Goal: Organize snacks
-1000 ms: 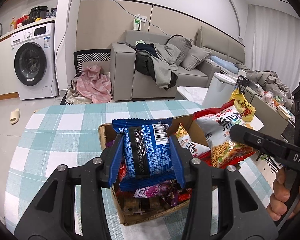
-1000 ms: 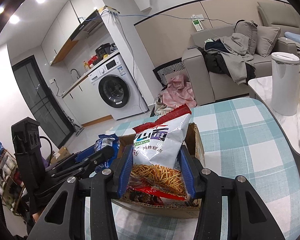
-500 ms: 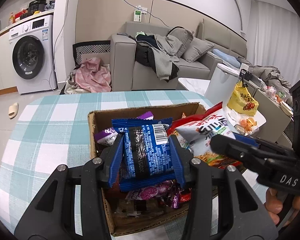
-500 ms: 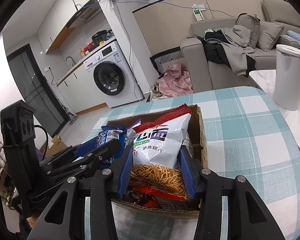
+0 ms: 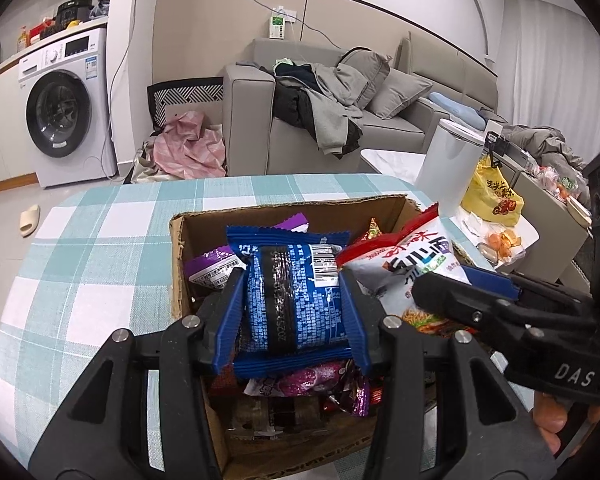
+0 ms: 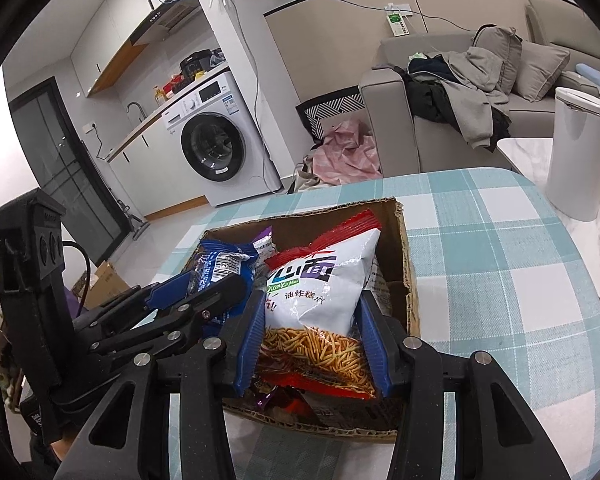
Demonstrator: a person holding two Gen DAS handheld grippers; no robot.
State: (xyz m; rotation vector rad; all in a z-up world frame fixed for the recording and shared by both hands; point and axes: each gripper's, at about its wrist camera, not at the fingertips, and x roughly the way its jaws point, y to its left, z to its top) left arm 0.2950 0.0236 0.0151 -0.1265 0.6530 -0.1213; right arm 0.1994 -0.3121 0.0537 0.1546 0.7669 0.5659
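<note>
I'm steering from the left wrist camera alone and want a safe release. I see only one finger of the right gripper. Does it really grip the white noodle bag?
Observer: Yes. In the right wrist view both blue pads of the right gripper press the sides of the white bag, low down by its noodle picture.
Operator: Is the bag over the box?
Observer: Yes. It hangs inside the cardboard box, with a gap showing between the bag and the box's right wall. Red and purple wrappers lie just under its bottom edge. I cannot tell whether they touch.
</note>
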